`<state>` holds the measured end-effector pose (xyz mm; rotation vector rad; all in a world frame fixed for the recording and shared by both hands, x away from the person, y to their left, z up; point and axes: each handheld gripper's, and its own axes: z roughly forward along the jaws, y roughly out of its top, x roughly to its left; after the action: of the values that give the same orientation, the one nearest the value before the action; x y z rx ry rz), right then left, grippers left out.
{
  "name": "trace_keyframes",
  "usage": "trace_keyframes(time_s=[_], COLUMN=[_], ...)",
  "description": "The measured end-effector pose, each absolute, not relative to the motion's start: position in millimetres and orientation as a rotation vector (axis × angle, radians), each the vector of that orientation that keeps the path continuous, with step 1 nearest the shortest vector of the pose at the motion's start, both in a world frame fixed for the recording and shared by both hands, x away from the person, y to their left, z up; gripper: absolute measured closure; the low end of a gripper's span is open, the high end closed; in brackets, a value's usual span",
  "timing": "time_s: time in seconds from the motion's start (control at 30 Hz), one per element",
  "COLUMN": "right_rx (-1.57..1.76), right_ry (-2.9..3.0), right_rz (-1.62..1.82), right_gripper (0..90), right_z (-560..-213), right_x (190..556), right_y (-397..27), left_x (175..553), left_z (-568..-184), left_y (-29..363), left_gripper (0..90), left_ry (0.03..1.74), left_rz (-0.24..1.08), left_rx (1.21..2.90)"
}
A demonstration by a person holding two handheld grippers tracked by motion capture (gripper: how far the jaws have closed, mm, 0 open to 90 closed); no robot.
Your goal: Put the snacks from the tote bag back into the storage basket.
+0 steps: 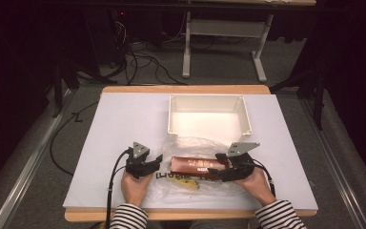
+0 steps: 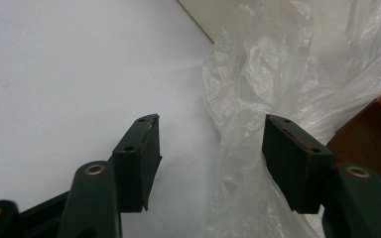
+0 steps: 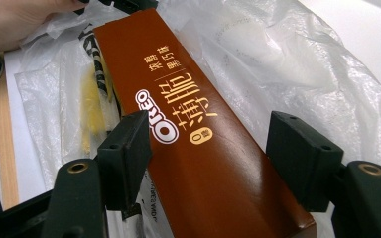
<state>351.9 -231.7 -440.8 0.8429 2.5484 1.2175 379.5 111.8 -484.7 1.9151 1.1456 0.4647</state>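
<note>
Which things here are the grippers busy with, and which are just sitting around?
In the job:
- brown Oreo box, between the right gripper fingers
- clear plastic bag, beside the open left gripper

Just sitting around:
- white bin, apart from both grippers
- metal frame legs on the floor behind the table

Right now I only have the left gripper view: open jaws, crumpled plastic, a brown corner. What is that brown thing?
Observer: A brown Oreo box, lying on the clear plastic bag.
Operator: Where's the other gripper?
Observer: The right gripper is at the box's right end, jaws on either side; whether they press it I cannot tell.
Operator: Anything beyond the bag?
Observer: An open white bin stands on the table just behind it.
</note>
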Motion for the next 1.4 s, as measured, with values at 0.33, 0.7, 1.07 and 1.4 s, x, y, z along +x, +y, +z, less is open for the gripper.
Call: trace_keyframes(time_s=[0.33,0.7,1.07,1.4], right_rx=[0.867,0.817,0.770,0.722], right_ry=[2.584,2.627,2.652,2.665], right_rz=[1.248,1.194,1.169,1.144], right_gripper=[31.6,27.3,31.1,31.9], right_z=[-443.5,-447.3,-449.8,-451.7], right_x=[354.3,347.8,340.6,340.3], right_y=[-235.4,-231.0,-227.5,-223.9], left_x=[380.1,380.3,380.4,380.5], left_z=[-484.9,-484.8,-484.9,-484.9], left_y=[111.9,112.3,112.3,111.8], left_gripper=[40.0,40.0,40.1,40.1], left_ry=[1.155,1.156,1.157,1.158], left_rz=[0.458,0.458,0.457,0.459], left_rx=[1.910,1.915,1.914,1.919])
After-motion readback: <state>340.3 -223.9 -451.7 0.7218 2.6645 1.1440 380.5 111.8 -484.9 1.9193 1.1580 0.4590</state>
